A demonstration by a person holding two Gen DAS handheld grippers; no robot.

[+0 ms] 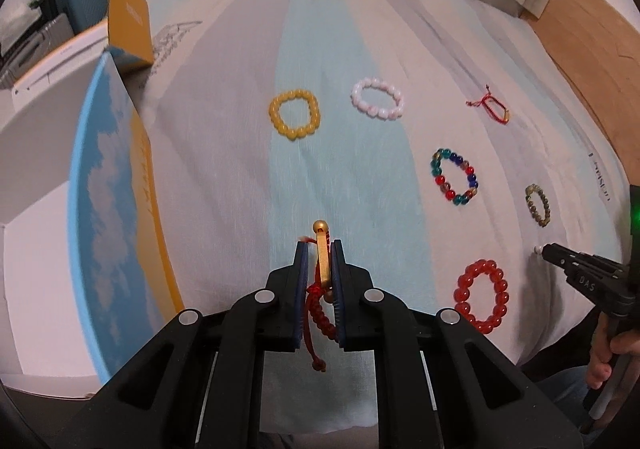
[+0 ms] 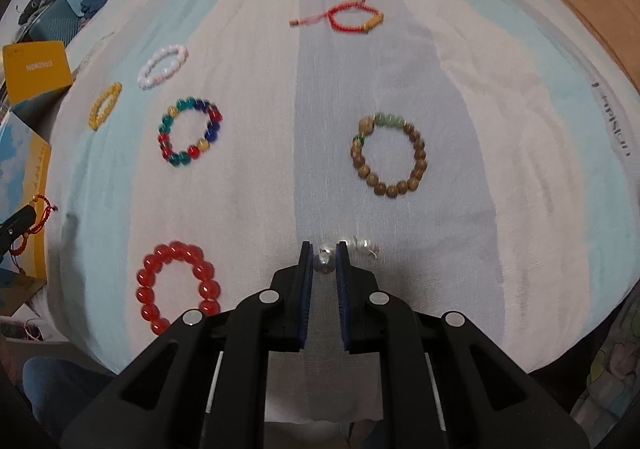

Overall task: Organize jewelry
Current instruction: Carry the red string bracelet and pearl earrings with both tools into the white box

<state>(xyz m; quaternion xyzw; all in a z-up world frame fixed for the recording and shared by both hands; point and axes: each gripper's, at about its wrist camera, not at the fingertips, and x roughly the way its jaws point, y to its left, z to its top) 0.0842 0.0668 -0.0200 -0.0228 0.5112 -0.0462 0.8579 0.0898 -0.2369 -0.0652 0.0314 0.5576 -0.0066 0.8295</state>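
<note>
Got a red cord bracelet with a gold bar (image 1: 323, 269) pinched tight in my left gripper (image 1: 319, 249), hanging above the striped cloth (image 1: 224, 169). My right gripper (image 2: 324, 249) is clamped on a pearl earring (image 2: 323, 263), its twin (image 2: 362, 245) just beside. Red bead bracelet (image 2: 176, 285) and wooden bead bracelet (image 2: 390, 157) lie flat nearby.

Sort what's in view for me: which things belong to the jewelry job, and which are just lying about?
Job:
- red cord bracelet with gold bar, in left hand-held gripper
- pearl piece, in right hand-held gripper
- yellow, pink, multicolour, red, wooden bead bracelets
- second red cord bracelet

Lying about:
- yellow box
- sky-print box
- striped cloth
</note>
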